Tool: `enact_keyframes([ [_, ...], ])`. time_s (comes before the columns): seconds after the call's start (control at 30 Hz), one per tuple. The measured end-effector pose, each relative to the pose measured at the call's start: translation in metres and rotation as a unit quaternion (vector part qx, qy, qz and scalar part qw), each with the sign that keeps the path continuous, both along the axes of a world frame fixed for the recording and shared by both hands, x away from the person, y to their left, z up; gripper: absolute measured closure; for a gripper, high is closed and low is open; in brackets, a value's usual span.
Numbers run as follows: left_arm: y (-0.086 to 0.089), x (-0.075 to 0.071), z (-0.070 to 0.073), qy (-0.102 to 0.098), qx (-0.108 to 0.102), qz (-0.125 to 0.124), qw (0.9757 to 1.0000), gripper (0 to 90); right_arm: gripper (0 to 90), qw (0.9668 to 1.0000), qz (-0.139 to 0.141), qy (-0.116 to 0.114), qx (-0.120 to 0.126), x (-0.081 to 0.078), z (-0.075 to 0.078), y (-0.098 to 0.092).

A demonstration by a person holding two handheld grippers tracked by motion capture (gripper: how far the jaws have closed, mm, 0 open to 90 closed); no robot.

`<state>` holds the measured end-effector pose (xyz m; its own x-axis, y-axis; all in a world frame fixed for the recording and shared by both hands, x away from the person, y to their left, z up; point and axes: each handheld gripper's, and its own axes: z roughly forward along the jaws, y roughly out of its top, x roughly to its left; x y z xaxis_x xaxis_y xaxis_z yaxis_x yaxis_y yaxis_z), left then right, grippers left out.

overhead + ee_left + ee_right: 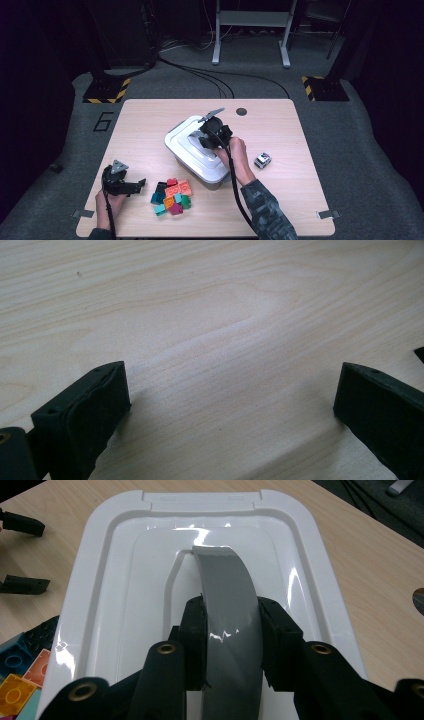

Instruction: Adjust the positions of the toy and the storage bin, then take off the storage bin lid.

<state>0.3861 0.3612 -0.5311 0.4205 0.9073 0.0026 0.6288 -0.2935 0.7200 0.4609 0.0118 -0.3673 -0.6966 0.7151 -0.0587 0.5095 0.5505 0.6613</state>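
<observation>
- Lid [192, 142] of white plastic sits on the grey storage bin [210, 177] at the middle of the table [150, 115]; its grey arched handle [227, 610] runs along the lid's centre.
- Right gripper [231, 630] has its jaws clenched on that handle, one pad on each side of the strap, seen clearly in the right gripper view; in the high view it stands over the lid [212, 135].
- Left gripper [131, 187] rests on the table near-left of the bin, jaws released and wide apart with bare wood between them in the left gripper view.
- Risk, as I judge it: the handle is smooth and glossy, so a lift with a slight tilt could let the strap slide through the pads and the lid drop back.
- Risk: if the lid is clipped on tight, a pull could raise or drag the whole bin, since nothing holds the bin down; the left gripper is well apart from it.
- Risk: a dragged bin could push into the toy bricks [172, 196] just left of its near corner, or swing toward the small toy car [262, 160] to its right.
- Count: one bin, one lid, one handle, one toy car, two grippers.
- Count: one heap of bricks, roughly ten pieces; the exact number I cannot tell, as they overlap.
- One dark round hole [241, 111] in the table lies beyond the bin.
</observation>
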Motion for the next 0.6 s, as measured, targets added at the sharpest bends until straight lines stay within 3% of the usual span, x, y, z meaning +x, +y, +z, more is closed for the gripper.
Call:
enact_keyframes([
  [0.17,0.0,0.0,0.0,-0.002,0.001,0.0,1.0,1.2,67.2,1.0,0.001,-0.005,0.006,-0.001,-0.001,0.0],
  [0.33,0.0,0.0,0.0,0.0,0.001,-0.001,1.0,1.3,67.3,0.9998,0.008,-0.018,-0.004,-0.002,0.001,0.002],
  [0.4,0.0,0.0,0.0,-0.002,0.001,0.0,1.0,1.2,67.3,1.0,0.003,-0.008,-0.003,-0.004,0.004,0.002],
  [0.47,0.0,0.0,0.0,-0.001,0.001,0.001,1.0,1.3,67.3,0.9996,0.01,-0.026,-0.003,-0.002,0.007,0.0],
  [0.6,0.0,0.0,0.0,-0.002,0.001,0.001,1.0,1.3,67.4,0.9998,0.001,-0.019,0.003,-0.003,0.013,-0.002],
])
